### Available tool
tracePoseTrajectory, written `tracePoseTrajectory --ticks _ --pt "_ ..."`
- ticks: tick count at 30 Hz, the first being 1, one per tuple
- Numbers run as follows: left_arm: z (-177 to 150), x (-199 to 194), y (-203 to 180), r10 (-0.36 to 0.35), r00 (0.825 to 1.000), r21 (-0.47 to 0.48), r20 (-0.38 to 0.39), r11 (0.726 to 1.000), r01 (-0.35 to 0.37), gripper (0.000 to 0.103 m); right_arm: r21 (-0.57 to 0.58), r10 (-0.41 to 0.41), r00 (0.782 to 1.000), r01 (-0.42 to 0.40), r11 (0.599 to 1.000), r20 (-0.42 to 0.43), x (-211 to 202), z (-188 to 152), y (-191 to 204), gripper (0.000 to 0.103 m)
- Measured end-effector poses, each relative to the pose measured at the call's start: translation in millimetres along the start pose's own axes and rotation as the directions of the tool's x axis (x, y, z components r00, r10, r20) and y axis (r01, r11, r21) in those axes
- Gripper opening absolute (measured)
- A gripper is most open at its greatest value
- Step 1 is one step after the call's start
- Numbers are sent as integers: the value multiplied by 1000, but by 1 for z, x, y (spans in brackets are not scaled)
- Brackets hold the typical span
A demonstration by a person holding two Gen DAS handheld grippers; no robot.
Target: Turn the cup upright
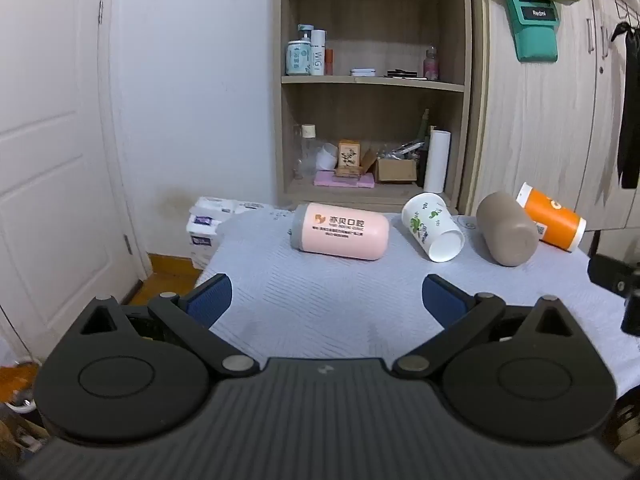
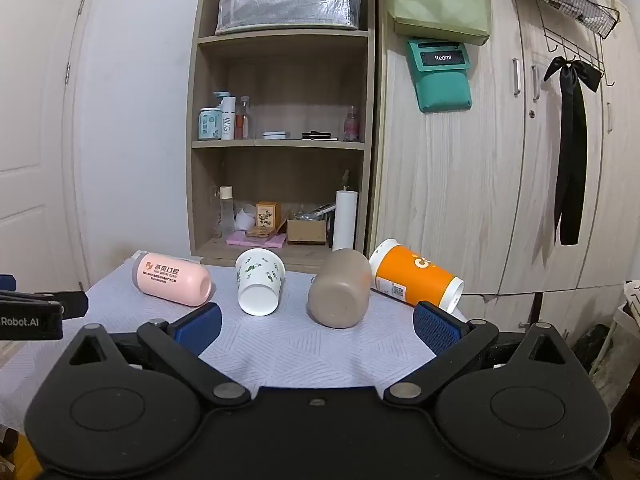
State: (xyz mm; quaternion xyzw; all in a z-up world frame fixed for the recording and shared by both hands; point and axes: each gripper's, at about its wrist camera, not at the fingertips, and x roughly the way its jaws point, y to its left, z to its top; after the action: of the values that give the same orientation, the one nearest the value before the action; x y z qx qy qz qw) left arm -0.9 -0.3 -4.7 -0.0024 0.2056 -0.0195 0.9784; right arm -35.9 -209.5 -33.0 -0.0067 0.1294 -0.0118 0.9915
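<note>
While all four cups (image 2: 260, 282) lie tipped on the table (image 2: 304, 356), nothing's flipped. Left gripper (image 1: 326, 300) and right gripper (image 2: 318, 322) spread wide, empty.

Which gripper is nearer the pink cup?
Left. The left gripper faces the pink cup almost head-on; the right gripper sits further right, with the cup off to its left.

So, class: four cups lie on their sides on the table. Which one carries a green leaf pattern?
The white paper cup, second from the left. The others are pink, plain brown and orange.
</note>
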Motion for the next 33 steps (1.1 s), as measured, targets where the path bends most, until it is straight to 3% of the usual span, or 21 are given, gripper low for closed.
tracePoseTrajectory --ticks 18,33 --pt "-6 -8 2 -19 996 -8 84 1000 19 103 -15 -31 999 31 999 19 -4 -1 3 103" --pt "-9 -12 1 -61 993 -3 100 998 62 103 -5 -48 999 48 999 18 -7 1 -5 103"
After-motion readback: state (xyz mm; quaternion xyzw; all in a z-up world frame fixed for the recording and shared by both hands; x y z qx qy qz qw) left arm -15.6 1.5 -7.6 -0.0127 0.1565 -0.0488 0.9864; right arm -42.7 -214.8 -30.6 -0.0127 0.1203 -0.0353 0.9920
